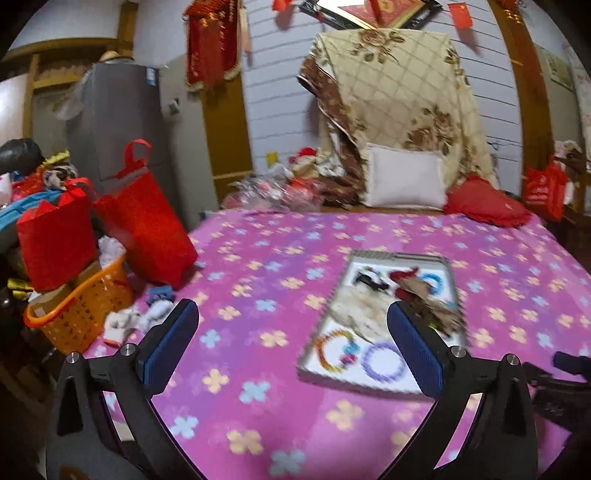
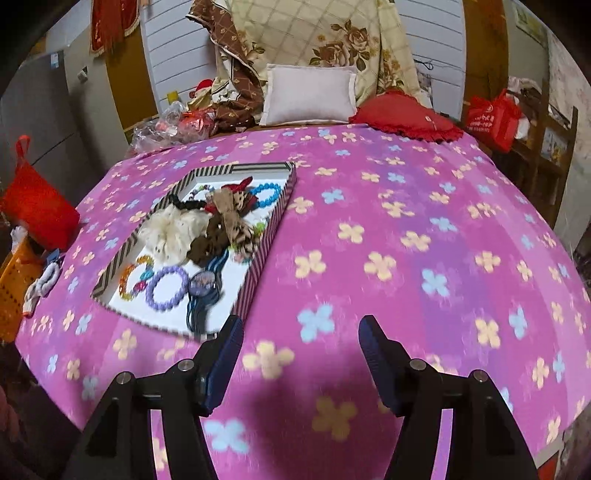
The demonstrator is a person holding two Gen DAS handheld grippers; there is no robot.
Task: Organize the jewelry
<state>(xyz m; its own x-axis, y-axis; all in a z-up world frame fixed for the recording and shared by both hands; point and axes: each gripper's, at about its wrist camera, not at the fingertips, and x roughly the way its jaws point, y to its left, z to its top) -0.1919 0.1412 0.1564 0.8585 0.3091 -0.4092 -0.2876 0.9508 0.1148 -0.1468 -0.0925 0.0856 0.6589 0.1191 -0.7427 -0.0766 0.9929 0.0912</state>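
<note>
A shallow tray with a striped rim (image 2: 275, 218) lies on the pink flowered bedspread (image 2: 406, 221). It holds a purple bead bracelet (image 2: 150, 291), a multicoloured bracelet (image 2: 125, 282), a blue bracelet (image 2: 265, 186), a cream scrunchie (image 2: 173, 232), brown scrunchies (image 2: 221, 229) and a watch (image 2: 203, 284). My right gripper (image 2: 301, 326) is open and empty over the bedspread, just right of the tray's near corner. In the left wrist view the tray's rim (image 1: 399, 255) sits ahead to the right. My left gripper (image 1: 293, 317) stands wide open and empty, its right finger (image 1: 413, 343) in front of the tray.
Red bags (image 1: 144, 221) and an orange basket (image 1: 81, 314) crowd the bed's left side, with small white items (image 1: 140, 319) by the edge. A white pillow (image 2: 310, 94), a red cushion (image 2: 406, 116) and a floral quilt (image 2: 314, 33) lie at the far end.
</note>
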